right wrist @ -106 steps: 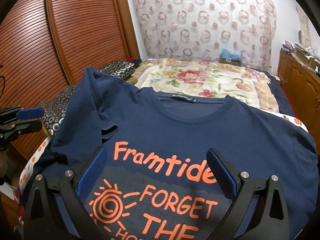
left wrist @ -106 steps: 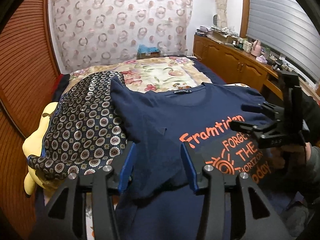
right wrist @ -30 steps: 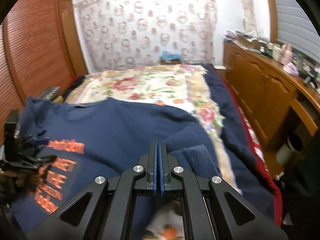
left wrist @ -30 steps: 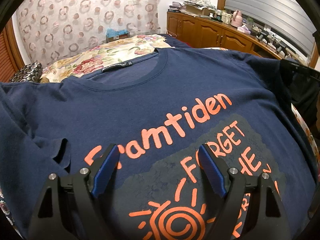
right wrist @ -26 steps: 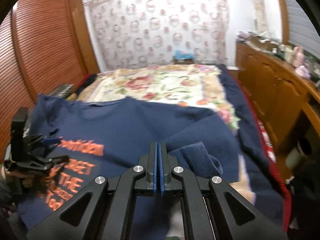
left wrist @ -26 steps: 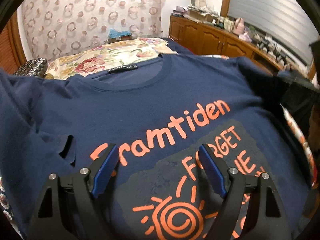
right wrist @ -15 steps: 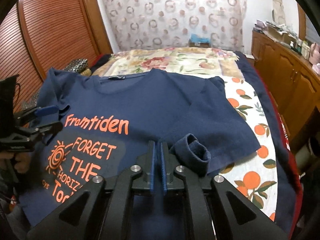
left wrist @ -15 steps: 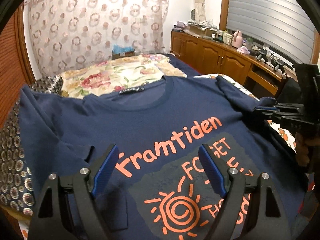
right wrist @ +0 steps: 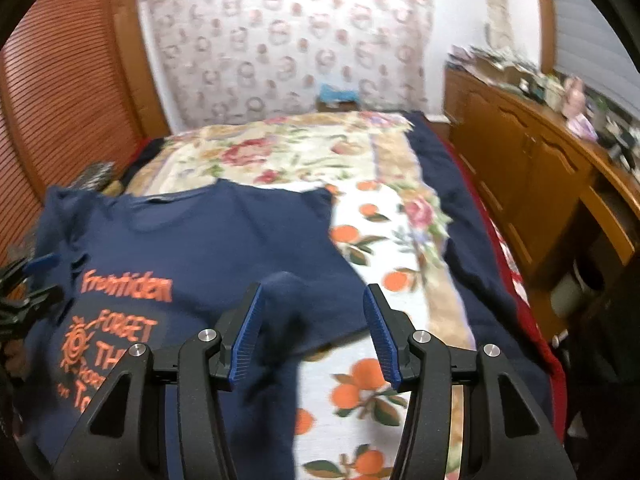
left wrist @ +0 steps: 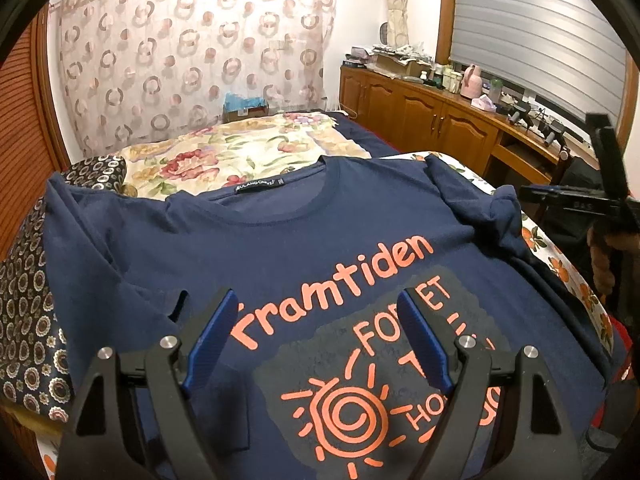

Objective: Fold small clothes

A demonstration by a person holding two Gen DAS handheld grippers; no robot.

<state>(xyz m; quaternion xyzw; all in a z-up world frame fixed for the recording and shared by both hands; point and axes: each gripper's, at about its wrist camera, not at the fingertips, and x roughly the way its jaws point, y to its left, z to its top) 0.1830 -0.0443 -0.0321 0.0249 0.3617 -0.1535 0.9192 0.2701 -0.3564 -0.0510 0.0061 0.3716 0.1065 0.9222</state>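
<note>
So far, folding has barely begun: the navy cotton T-shirt with orange lettering (left wrist: 320,240) lies face up and nearly flat on the bed (right wrist: 400,240), collar toward the far curtain. Only its sleeve (right wrist: 288,300) on the right tongs' side is turned inward over the chest; body folds remain, in my judgement. Fabric is soft, limp, lightly creased. Left tongs (left wrist: 320,340) hover open above the print, empty. Right tongs (right wrist: 314,332) have just been opening; the sleeve sits between the blue ribbed pads, unpressed.
</note>
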